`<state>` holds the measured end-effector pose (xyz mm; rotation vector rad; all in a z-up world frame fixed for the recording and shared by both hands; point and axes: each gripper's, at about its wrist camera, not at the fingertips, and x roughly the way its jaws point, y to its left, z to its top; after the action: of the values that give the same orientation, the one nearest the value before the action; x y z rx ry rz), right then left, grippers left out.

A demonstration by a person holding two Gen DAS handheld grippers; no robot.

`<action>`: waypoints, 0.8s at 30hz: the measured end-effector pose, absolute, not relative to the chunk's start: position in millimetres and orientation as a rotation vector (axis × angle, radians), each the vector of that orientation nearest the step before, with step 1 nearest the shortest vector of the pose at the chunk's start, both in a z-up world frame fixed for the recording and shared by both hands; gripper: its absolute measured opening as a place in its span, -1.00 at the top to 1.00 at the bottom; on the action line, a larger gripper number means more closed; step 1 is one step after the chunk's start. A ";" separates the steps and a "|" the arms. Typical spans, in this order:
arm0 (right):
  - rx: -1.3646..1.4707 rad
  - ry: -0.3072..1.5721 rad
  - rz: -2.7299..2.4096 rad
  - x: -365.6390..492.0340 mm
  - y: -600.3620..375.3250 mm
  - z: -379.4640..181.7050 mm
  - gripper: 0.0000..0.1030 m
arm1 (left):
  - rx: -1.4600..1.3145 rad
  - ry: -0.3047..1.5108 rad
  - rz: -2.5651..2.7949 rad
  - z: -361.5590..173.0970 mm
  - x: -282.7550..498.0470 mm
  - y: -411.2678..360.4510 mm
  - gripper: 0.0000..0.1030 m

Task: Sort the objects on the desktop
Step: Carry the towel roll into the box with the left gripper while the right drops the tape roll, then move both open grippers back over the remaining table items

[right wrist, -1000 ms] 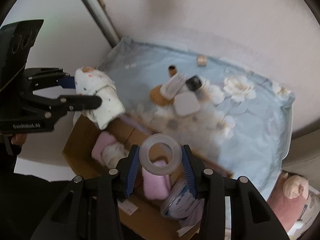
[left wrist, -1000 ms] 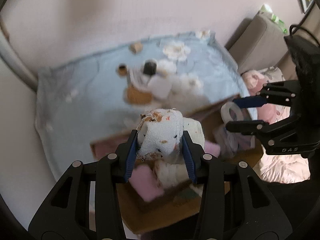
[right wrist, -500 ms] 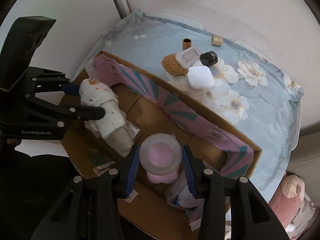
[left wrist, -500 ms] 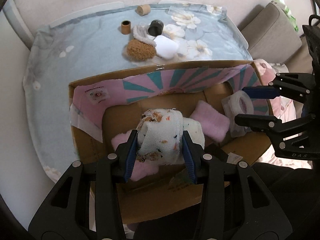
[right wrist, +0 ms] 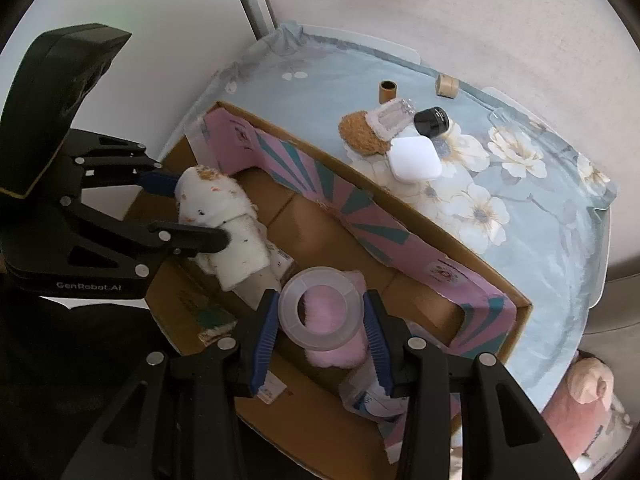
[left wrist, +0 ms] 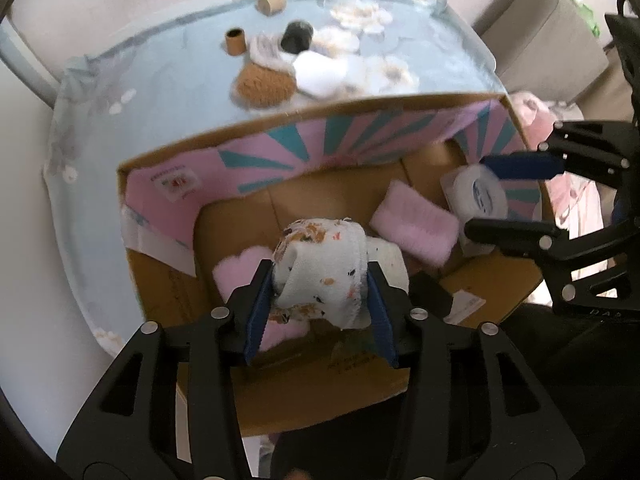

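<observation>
While both grippers hang over open brown cardboard box point(left wrist: 352, 396) with pink-and-teal inner flaps, pink fluffy cloths point(left wrist: 416, 226) lie on its floor. Left gripper point(left wrist: 320, 304), jaws just widening, has rolled white speckled cloth point(left wrist: 324, 268) between its pads, over box's near side. Right gripper point(right wrist: 322, 316) clamps clear tape roll point(right wrist: 322, 308) over box's right end. Beyond box's far wall, on blue floral tablecloth point(right wrist: 540, 216): white square case point(right wrist: 414, 158), black jar point(right wrist: 432, 120), brown furry pad point(right wrist: 360, 134), two cardboard tubes point(right wrist: 388, 90). Right view alone shows pink plush toy point(right wrist: 580, 396) off table.
</observation>
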<state>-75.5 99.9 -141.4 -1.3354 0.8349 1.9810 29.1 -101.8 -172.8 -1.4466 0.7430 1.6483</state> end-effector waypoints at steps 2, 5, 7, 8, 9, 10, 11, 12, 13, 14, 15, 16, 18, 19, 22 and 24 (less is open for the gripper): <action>-1.354 0.832 1.969 -74.0 99.4 -143.4 0.07 | -1.434 0.753 1.649 -172.2 32.1 -101.7 -0.75; -1.347 0.833 1.975 -72.1 98.3 -144.0 -0.61 | -1.413 0.719 1.652 -166.4 32.2 -103.4 -0.99; -1.332 0.832 2.005 -68.8 95.3 -142.8 -0.62 | -1.414 0.693 1.655 -163.0 29.0 -104.3 -0.99; -1.330 0.829 2.009 -67.7 94.1 -142.0 -0.62 | -1.415 0.687 1.661 -161.0 27.5 -104.1 -0.99; -1.328 0.822 2.006 -66.5 93.3 -141.5 -0.62 | -1.416 0.685 1.664 -159.5 26.2 -104.0 -0.99; -1.326 0.813 1.998 -65.1 93.1 -141.5 -0.62 | -1.415 0.682 1.668 -158.5 25.3 -104.1 -0.99; -1.326 0.810 1.993 -63.9 92.9 -140.5 -0.62 | -1.412 0.682 1.672 -157.1 24.6 -104.2 -0.99; -1.321 0.809 1.987 -62.2 93.4 -139.7 -0.62 | -1.408 0.683 1.676 -154.9 24.0 -104.6 -0.99; -1.307 0.809 1.981 -60.5 94.5 -138.1 -0.62 | -1.403 0.690 1.677 -153.4 23.8 -104.6 -0.99; -1.293 0.813 1.981 -58.8 95.6 -135.7 -0.62 | -1.396 0.694 1.680 -151.3 24.1 -104.5 -0.99; -1.282 0.817 1.983 -57.1 96.1 -133.6 -0.62 | -1.388 0.697 1.682 -148.8 24.1 -104.6 -0.99; -1.264 0.825 1.987 -55.7 97.5 -130.7 -0.61 | -1.382 0.700 1.685 -146.7 24.0 -104.4 -0.99; -1.240 0.821 1.989 -53.1 97.2 -124.9 -0.62 | -1.368 0.708 1.695 -142.9 23.9 -104.0 -0.99; -1.226 0.820 1.991 -52.0 97.7 -121.9 -0.62 | -1.360 0.714 1.697 -141.3 23.3 -104.0 -0.99; -1.181 0.848 2.011 -45.8 98.0 -115.5 -0.62 | -1.344 0.723 1.710 -136.7 21.2 -104.3 -0.99; -1.143 0.867 2.018 -41.1 97.9 -111.3 -0.62 | -1.344 0.712 1.718 -133.5 17.5 -104.7 -0.99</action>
<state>-41.1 97.9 -111.3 -1.1427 0.8672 2.0182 17.5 -104.7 -133.5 -1.3445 0.7120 1.7176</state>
